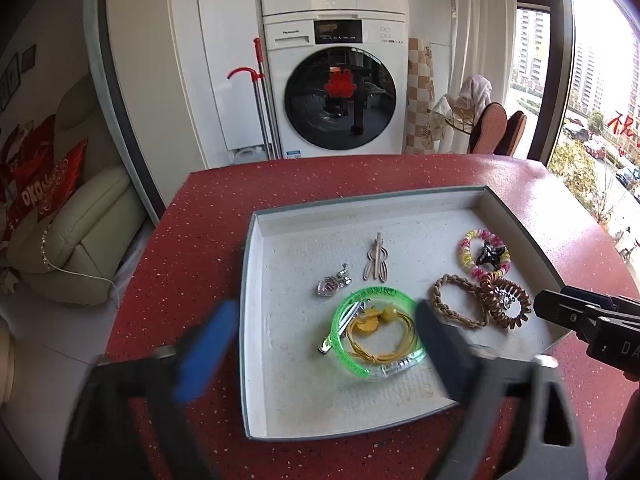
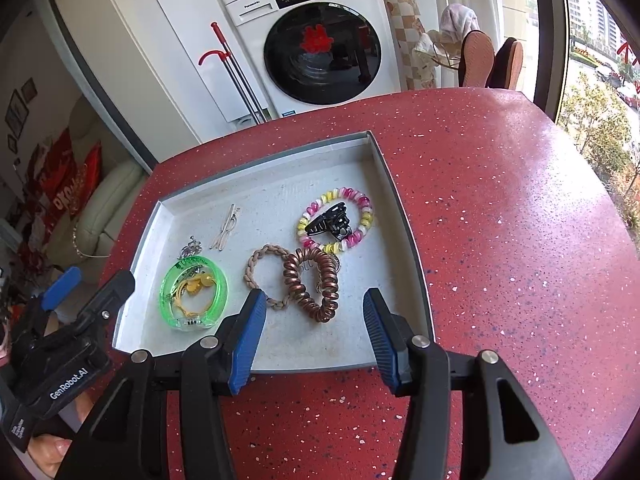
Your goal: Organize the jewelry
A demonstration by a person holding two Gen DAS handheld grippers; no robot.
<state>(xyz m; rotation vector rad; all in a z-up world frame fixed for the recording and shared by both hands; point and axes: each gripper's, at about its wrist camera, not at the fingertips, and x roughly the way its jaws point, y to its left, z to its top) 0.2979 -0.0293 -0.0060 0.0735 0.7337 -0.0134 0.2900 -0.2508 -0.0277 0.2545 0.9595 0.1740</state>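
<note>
A shallow white tray [image 1: 256, 320] [image 2: 280, 360] sits on the red table. In it lie a green bangle [image 1: 374, 332] [image 2: 195, 292] around a yellow cord, a silver charm [image 1: 332, 283], a beige hair clip [image 1: 376, 260] [image 2: 226, 228], a braided tan bracelet [image 1: 456, 300] [image 2: 266, 276], a copper coil tie [image 1: 506, 298] [image 2: 314, 284], and a pink-yellow coil tie [image 1: 484, 254] [image 2: 336, 220] with a black claw clip [image 2: 330, 224]. My left gripper [image 1: 324, 344] is open above the bangle, blurred. My right gripper [image 2: 314, 340] is open and empty near the copper coil; it also shows in the left wrist view [image 1: 580, 312].
The red speckled table [image 2: 500, 240] reaches right toward a window. A washing machine [image 1: 340, 96] and a red-handled mop [image 1: 260, 92] stand behind. A cream sofa [image 1: 80, 240] is at left, chairs [image 2: 492, 60] at the far right.
</note>
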